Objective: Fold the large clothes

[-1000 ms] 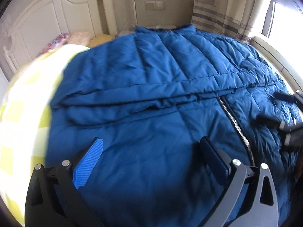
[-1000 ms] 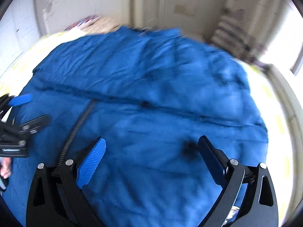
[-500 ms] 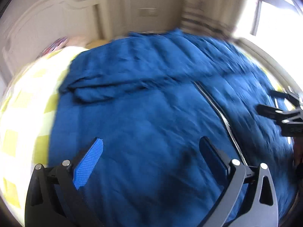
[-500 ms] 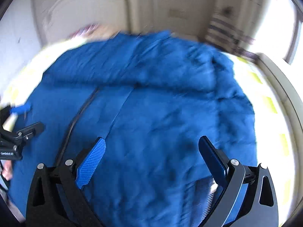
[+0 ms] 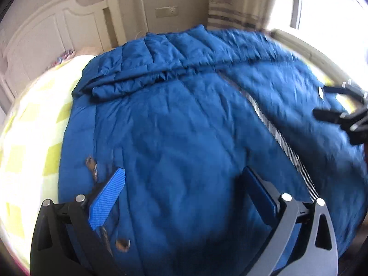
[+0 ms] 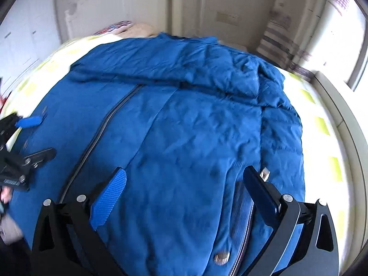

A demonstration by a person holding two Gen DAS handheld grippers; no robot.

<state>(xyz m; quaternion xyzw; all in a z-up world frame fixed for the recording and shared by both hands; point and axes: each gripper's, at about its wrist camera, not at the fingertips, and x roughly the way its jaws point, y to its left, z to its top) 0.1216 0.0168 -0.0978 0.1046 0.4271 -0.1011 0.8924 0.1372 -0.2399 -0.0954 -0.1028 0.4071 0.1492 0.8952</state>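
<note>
While both claws hang over the near hem, you hold nothing: the left gripper (image 5: 181, 191) has its jaws spread wide with only fabric visible between the pads, and the right gripper (image 6: 184, 191) is just as wide, also empty.

The blue padded coat (image 5: 184, 126) lies flat across the bed (image 5: 27, 138), covering most of the yellow-checked sheet. One sleeve (image 5: 128, 82) is folded across the far part of the body. The zipper (image 5: 276, 135) runs from the far centre toward the near right in the left view; in the right view it sits left of the right claw.

My read: you're lining up to pinch the near hem at two corners and carry it away from you.

Risks from here:
- Puffy, slick shell. A shallow pinch probably takes only the top layer, so the back panel stays down and the fold comes out skewed.
- Snap (image 6: 222, 258) and metal hardware (image 6: 264, 172) sit close to the right claw's pads. Clamping on those instead of cloth likely gives a weak hold that slips mid-lift.
- Toggles (image 5: 92, 165) lie just beside the left claw's left finger; same problem there.
- Uneven lift between the two claws could drag the folded sleeve out of place.
- Both views are motion-blurred, so hem edge position is hard to judge. Settle before closing.
</note>
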